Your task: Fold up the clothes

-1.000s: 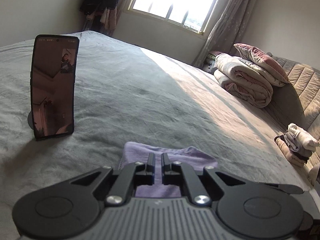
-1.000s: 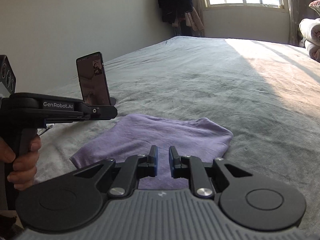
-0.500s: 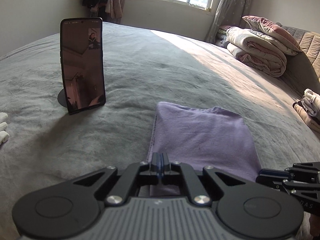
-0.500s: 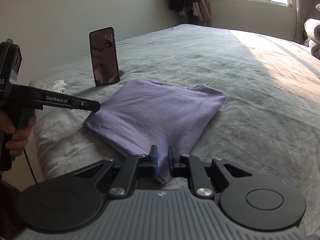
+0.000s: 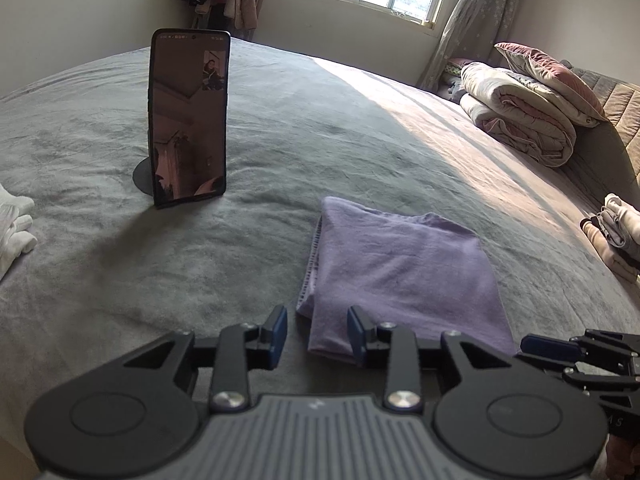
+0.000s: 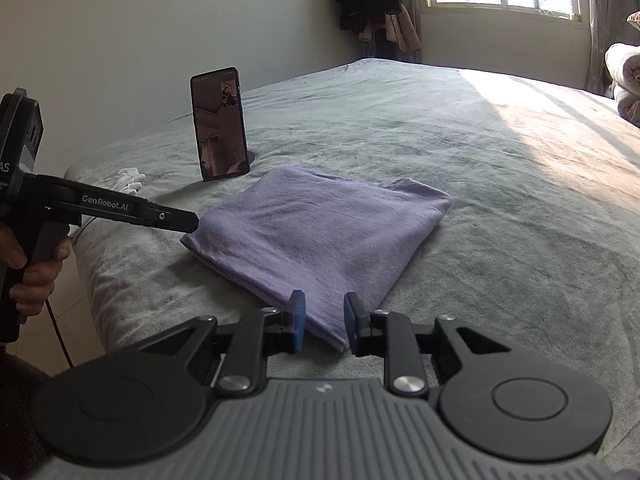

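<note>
A: Where does the folded lilac cotton garment [image 5: 404,280] lie?

B: Flat on the grey plush bed cover [image 5: 280,128], in the lower middle of the left wrist view and in the centre of the right wrist view [image 6: 316,236].

A: And the left hand-held gripper [image 5: 317,331]?

B: Its blue-padded fingers [image 5: 279,329] stand spread, with the near left corner of the garment showing between them. They pinch nothing. In the right wrist view the same tool [image 6: 192,220] comes in from the left edge, tip at the cloth's left corner.

A: The right hand-held gripper [image 6: 325,325]?

B: Spread as well, framing the nearest corner of the garment without clamping it. It also shows at the lower right of the left wrist view [image 5: 552,350].

A: Anything else on the bed?

B: A black smartphone [image 5: 188,118] stands upright on a round stand at the upper left, screen lit. White gloves [image 5: 12,228] lie at the left edge, rolled pale quilts [image 5: 516,116] at the upper right, and a small stack of folded clothes [image 5: 616,236] at the right edge.
</note>
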`<action>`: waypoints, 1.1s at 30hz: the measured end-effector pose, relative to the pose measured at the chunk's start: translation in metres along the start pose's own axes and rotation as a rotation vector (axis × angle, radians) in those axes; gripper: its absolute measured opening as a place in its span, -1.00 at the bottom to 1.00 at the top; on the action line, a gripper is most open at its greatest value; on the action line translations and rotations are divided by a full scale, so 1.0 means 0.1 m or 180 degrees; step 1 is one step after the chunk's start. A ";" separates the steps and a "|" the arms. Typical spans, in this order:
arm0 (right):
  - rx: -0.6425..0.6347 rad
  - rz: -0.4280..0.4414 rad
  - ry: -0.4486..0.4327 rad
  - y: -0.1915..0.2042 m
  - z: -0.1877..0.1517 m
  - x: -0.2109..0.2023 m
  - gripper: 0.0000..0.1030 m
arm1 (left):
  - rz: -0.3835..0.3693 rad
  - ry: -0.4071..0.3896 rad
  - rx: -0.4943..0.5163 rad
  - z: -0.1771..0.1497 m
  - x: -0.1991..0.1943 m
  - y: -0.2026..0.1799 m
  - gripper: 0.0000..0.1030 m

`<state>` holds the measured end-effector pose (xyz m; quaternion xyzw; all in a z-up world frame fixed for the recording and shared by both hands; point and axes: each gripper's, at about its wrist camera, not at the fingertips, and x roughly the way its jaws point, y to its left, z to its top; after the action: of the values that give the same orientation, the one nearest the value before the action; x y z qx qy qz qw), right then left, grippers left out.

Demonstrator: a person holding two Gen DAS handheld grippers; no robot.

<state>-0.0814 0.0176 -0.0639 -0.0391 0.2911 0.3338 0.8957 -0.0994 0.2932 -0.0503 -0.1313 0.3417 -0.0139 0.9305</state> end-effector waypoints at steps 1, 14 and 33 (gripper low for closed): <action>-0.0053 -0.0018 -0.0012 0.03 -0.01 0.01 -0.25 | -0.0015 -0.0028 -0.0100 -0.02 0.01 0.03 -0.34; -0.0411 -0.0188 -0.0048 0.15 -0.16 0.14 -0.26 | -0.0154 -0.0176 -0.0556 -0.29 0.13 0.25 -0.92; 0.0109 -0.0114 -0.0068 0.01 -0.32 -0.02 -0.25 | -0.0117 -0.0324 -0.0706 -0.31 0.06 0.36 -0.88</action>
<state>-0.0987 0.0089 -0.0891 -0.0254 0.2864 0.3130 0.9052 -0.1170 0.3198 -0.0861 -0.2402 0.2909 0.0136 0.9260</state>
